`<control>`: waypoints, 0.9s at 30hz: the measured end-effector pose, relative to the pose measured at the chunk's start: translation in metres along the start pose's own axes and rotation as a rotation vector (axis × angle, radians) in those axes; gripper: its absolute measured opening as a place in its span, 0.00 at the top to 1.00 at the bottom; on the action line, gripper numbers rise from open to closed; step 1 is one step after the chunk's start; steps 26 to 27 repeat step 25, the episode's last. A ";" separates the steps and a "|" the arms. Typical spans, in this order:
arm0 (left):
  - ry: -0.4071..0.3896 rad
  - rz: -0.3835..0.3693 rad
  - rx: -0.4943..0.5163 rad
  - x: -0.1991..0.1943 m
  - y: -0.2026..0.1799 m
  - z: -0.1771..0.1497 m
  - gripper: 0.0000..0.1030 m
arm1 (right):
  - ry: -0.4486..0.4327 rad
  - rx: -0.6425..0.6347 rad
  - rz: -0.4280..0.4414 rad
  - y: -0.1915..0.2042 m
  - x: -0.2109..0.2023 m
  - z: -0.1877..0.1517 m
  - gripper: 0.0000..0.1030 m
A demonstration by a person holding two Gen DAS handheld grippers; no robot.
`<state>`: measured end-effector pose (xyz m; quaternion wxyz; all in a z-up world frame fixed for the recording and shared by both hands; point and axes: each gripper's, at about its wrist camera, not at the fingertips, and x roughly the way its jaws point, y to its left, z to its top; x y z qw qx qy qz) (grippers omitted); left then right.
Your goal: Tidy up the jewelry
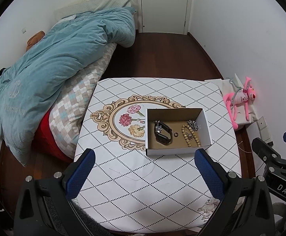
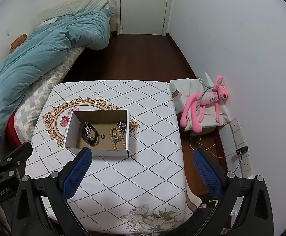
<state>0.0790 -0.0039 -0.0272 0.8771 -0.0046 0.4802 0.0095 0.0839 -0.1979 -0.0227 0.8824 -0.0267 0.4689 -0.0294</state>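
We held the left tool [image 1: 143, 158] and the right tool [image 2: 142, 157] back over the near edge of the diamond-patterned white table [image 1: 162, 177], both spread wide and empty. The jewelry lay inside the open white cardboard box [image 1: 206, 122]: a black strapped watch [image 1: 163, 135], a beige bead strand [image 1: 190, 135], a silver chain cluster [image 1: 192, 125]. We judged the collecting finished, so neither tool needed a grip.

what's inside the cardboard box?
In the box: a black watch, a silver piece lying on it, a small ring, a bead bracelet and a silver chain. Anything beneath them is hidden.
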 end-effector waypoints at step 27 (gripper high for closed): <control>-0.013 -0.002 0.004 -0.003 0.006 0.004 0.00 | -0.001 0.006 0.001 0.000 -0.001 0.001 0.00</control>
